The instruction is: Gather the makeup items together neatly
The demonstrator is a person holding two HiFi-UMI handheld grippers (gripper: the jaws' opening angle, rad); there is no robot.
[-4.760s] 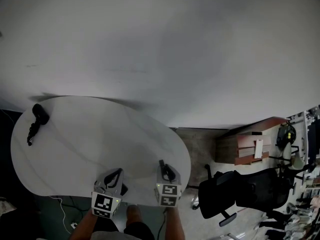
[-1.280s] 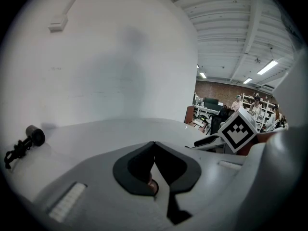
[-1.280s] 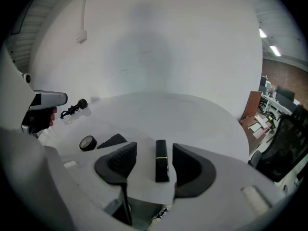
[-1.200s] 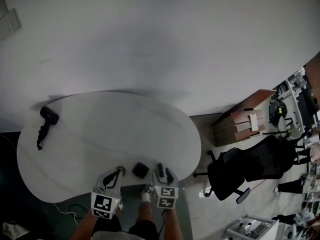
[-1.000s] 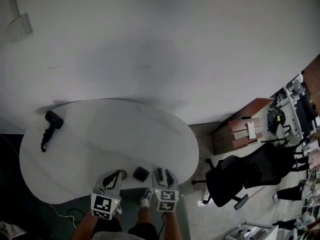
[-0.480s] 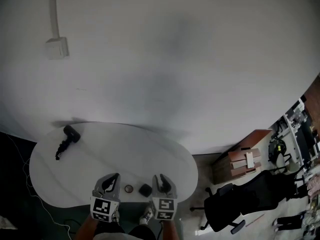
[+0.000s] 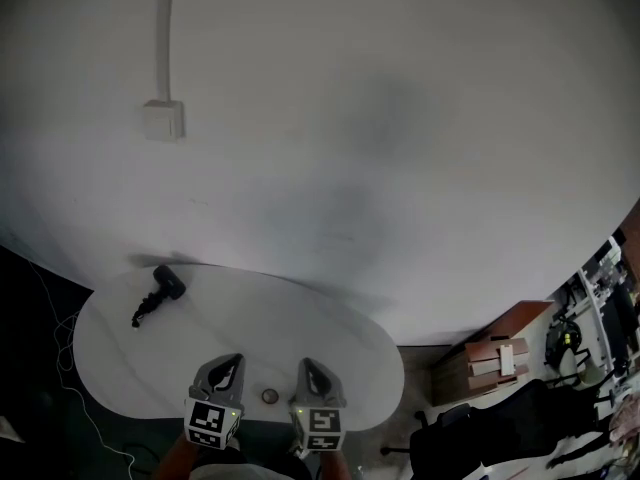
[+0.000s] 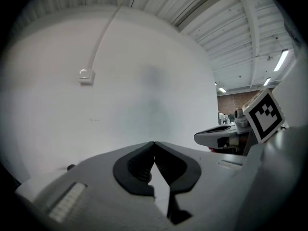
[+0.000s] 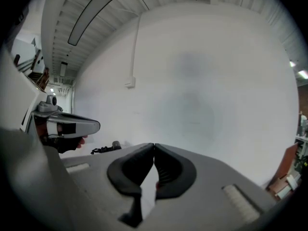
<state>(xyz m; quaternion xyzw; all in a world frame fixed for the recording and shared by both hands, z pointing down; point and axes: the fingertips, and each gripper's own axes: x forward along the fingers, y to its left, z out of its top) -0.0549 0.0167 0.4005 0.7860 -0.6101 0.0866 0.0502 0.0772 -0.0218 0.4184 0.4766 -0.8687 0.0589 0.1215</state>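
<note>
**Head view.** A white, rounded-oval table [image 7: 260, 318] stands against a plain pale wall [image 7: 400, 118]. The left gripper [image 7: 228, 366] and the right gripper [image 7: 312, 370] are side by side over the table's near edge, each with its black-and-white marker cube towards the camera. Between them, near that edge, a small round brownish makeup item [image 7: 269, 396] lies on the tabletop, apart from both grippers. Well away at the far left of the table lies a black club-shaped object with a thin tail [image 7: 158, 294]. A white square box with a conduit rising from it [image 7: 162, 120] is fixed to the wall. At the lower right are a brown wooden cabinet [image 7: 497, 356] and a black office chair [image 7: 520, 423].

**Left gripper view.** The left gripper [image 8: 154, 144] has its two black pads meeting at the tips, with nothing between them. It faces the wall and the white box [image 8: 85, 74]. The right gripper [image 8: 216, 136] shows at the right.

**Right gripper view.** The right gripper [image 9: 154, 146] has just been closing. Its pads now touch at the tips and hold nothing. The left gripper [image 9: 79, 126] shows at the left, and beyond it lies the black object [image 9: 107, 148].
</note>
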